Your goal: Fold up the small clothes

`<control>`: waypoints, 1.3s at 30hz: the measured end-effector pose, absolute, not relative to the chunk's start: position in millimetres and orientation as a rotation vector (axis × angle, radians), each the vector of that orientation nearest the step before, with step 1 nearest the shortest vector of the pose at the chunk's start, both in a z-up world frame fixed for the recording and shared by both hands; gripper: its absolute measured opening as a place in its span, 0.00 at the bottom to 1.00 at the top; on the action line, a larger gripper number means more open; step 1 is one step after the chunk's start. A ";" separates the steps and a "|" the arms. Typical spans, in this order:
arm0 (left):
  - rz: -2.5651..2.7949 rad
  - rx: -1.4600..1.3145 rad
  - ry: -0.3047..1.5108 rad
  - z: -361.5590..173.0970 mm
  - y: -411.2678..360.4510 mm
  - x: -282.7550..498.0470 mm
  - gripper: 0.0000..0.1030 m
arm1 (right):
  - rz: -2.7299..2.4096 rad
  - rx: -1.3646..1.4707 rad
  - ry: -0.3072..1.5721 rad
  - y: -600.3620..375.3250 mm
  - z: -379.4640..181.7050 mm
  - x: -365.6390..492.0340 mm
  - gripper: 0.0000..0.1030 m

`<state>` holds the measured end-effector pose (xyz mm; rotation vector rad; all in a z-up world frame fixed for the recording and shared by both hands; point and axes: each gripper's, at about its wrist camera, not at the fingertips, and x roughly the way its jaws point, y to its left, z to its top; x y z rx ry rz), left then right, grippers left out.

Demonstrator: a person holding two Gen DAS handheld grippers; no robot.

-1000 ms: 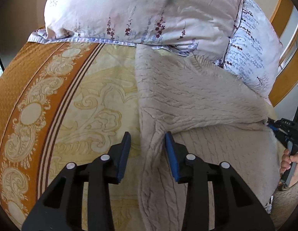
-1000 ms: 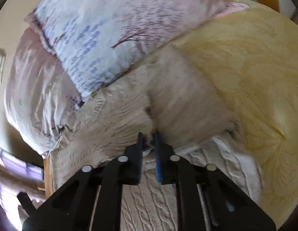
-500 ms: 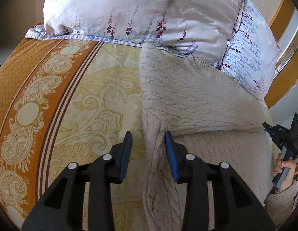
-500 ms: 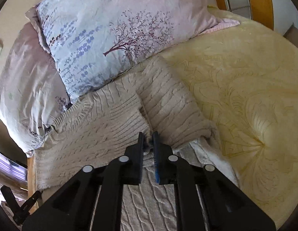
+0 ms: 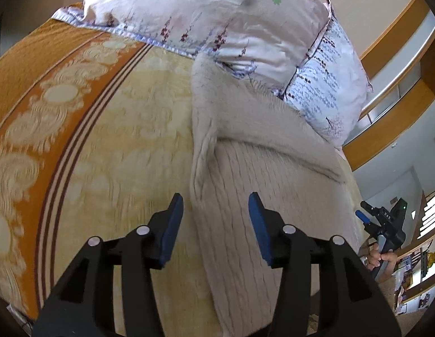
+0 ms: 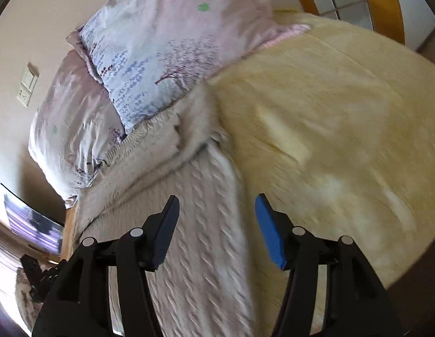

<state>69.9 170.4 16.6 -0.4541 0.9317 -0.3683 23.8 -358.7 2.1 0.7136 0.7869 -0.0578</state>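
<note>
One cable-knit sweater [image 5: 262, 168] lies on the yellow bedspread [image 5: 127, 146], its long axis running from the grippers toward two floral pillows [image 5: 217, 14], its far end touching them; bare bedspread lies along its left edge, bordered by an orange band [image 5: 29, 90]; left gripper [image 5: 216, 224] jaws wide, holding nothing; right gripper [image 6: 217, 224] jaws wide, straddling the sweater's right edge without gripping it.

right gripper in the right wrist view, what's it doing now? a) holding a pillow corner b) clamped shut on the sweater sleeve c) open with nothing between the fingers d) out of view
c: the right gripper has its jaws spread wide, and the cream knit sweater lies flat on the bed below them, ungripped.
</note>
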 end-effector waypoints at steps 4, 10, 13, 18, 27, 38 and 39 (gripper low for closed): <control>-0.384 -0.470 0.949 10.2 165.2 56.4 0.47 | -0.019 0.730 0.806 -361.6 -4.4 7.7 0.56; -0.398 -0.493 0.948 5.8 160.0 43.1 0.48 | 0.044 0.744 0.822 -357.2 -10.8 0.5 0.53; -0.409 -0.506 0.942 4.2 157.9 36.3 0.48 | 0.091 0.771 0.818 -355.9 -14.4 -3.2 0.49; -0.477 -0.588 0.944 -1.8 157.1 22.5 0.43 | 0.227 0.827 0.823 -345.9 -22.3 -13.0 0.43; -0.588 -0.642 0.890 -15.1 154.7 -22.5 0.34 | 0.351 0.785 0.835 -334.0 -20.0 -53.8 0.43; -0.640 -0.543 0.874 -15.6 144.5 -44.6 0.41 | 0.340 0.638 0.995 -307.2 -44.5 -68.9 0.22; -0.643 -0.534 0.893 -19.2 141.6 -45.5 0.38 | 0.362 0.633 0.991 -304.6 -43.9 -68.9 0.13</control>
